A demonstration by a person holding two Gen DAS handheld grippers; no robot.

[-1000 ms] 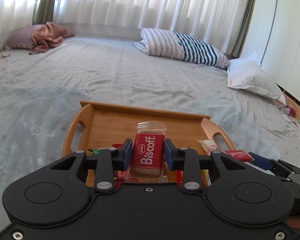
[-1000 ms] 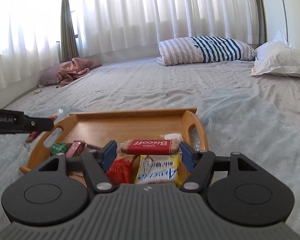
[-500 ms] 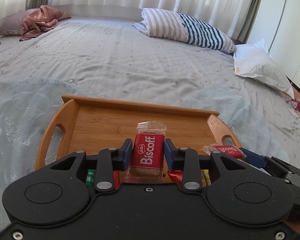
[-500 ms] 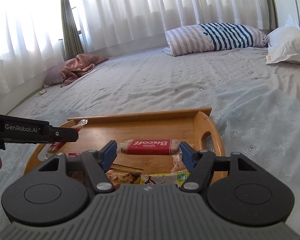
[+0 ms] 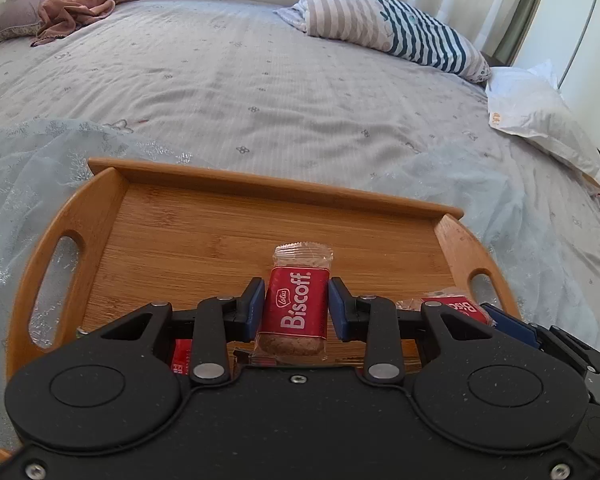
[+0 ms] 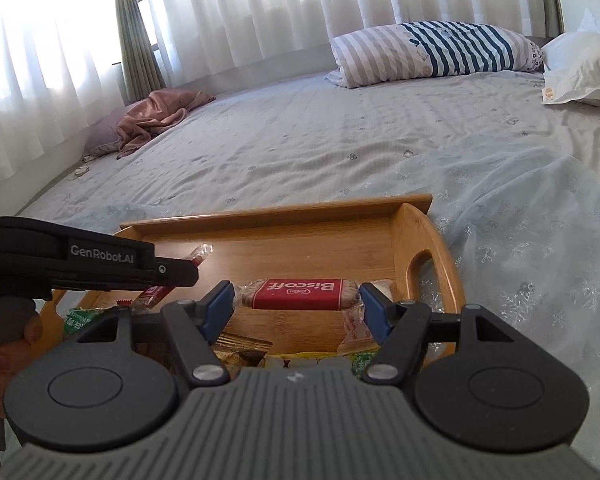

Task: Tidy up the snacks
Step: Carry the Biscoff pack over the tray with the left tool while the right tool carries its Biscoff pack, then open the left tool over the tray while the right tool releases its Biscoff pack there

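biscoff packet (image 5: 296,312) pinched upright inside left gripper (image 5: 296,308).

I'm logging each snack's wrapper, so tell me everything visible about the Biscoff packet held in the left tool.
The Biscoff packet is a single brown biscuit in a clear, crinkly plastic wrapper with a red band printed "Lotus Biscoff" in white. It stands on end, lettering running upward, crimped top edge free. The left tool is shut on it, one blue pad against each long side of the red band. It hangs over the near part of the wooden tray; whether its lower end touches anything is hidden.
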